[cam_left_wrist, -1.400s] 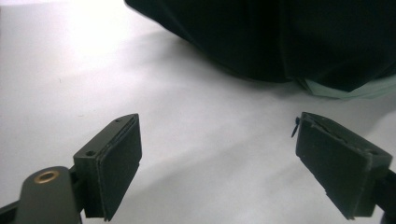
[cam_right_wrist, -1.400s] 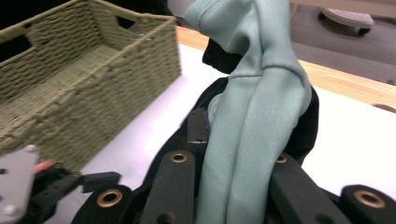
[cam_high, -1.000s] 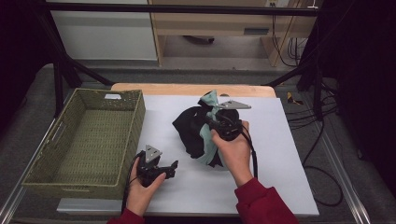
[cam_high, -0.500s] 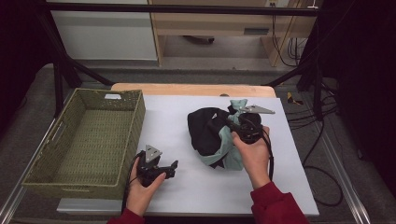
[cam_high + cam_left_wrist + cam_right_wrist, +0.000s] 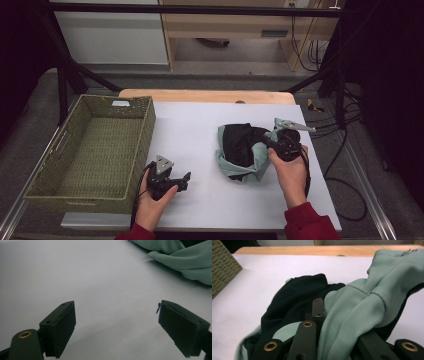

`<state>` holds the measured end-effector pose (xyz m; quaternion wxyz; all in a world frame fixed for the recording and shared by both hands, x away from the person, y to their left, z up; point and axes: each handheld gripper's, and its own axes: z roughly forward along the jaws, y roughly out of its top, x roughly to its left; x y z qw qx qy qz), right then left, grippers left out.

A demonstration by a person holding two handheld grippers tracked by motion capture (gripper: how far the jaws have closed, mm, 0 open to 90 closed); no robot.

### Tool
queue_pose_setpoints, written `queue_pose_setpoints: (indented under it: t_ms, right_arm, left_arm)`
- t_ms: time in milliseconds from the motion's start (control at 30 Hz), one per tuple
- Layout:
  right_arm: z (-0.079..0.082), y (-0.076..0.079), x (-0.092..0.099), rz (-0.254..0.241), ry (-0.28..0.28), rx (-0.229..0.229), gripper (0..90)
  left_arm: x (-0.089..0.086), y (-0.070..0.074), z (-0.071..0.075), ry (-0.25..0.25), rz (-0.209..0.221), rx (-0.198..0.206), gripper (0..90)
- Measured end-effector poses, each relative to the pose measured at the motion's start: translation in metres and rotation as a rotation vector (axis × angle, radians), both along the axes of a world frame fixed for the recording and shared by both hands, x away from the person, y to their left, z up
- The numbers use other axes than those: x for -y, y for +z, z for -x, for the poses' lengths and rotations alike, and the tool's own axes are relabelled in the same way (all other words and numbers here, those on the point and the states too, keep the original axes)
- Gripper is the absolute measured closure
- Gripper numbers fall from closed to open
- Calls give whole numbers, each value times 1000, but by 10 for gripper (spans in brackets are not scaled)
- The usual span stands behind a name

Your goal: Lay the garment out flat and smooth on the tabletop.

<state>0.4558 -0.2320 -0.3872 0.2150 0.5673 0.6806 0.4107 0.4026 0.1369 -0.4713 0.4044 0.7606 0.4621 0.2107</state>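
On the white table [image 5: 200,125], the garment [image 5: 240,150] lies at centre-right, at 2 o'clock from the idle, wide-open left gripper [image 5: 186,179]. Right gripper [image 5: 267,142] clamps its green fold [image 5: 354,315]; basket [image 5: 90,145] sits at 9 o'clock, nearer the left hand [image 5: 152,202].

Woven green basket [image 5: 90,150] sits at the left edge of the desk [image 5: 200,130], long side running front to back, a pale tag on its far rim. White sheet covers the desk top; a strip of bare wood [image 5: 207,96] shows along the far edge. Black frame bars cross above and slant down at both sides. Cables [image 5: 345,165] trail over the grey floor at right. A pale cabinet [image 5: 112,37] stands behind.
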Motion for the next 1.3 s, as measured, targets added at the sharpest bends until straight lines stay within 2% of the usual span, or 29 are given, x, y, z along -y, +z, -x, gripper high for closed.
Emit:
queue_pose_setpoints:
  t_ms: [233,333,467,633,700,900,1000,1167,1300]
  right_arm:
    - [1,-11,10,-23,-26,-12,771]
    - [4,-16,17,-42,-51,-18,720]
    - [9,-21,24,-43,-74,-33,654]
    - [18,-29,33,-49,-112,-55,559]
    - [22,-31,36,-48,-123,-64,502]
    - [32,-41,43,-39,-89,-108,326]
    - [40,-48,43,-44,-86,-120,271]
    - [53,-66,38,-23,-49,-128,211]
    - [62,-75,36,-22,-33,-119,191]
  left_arm:
    - [1,0,0,-3,5,2,143]
    - [0,0,-1,-4,18,-4,143]
    - [-1,-1,-2,-12,28,-16,143]
    - [-3,2,0,-6,34,-3,145]
    - [-2,2,0,-8,22,8,145]
    - [-4,2,-2,5,16,6,142]
    - [-7,3,-2,12,20,10,144]
    - [-12,3,-2,20,39,1,139]
    - [-14,3,-2,26,31,3,139]
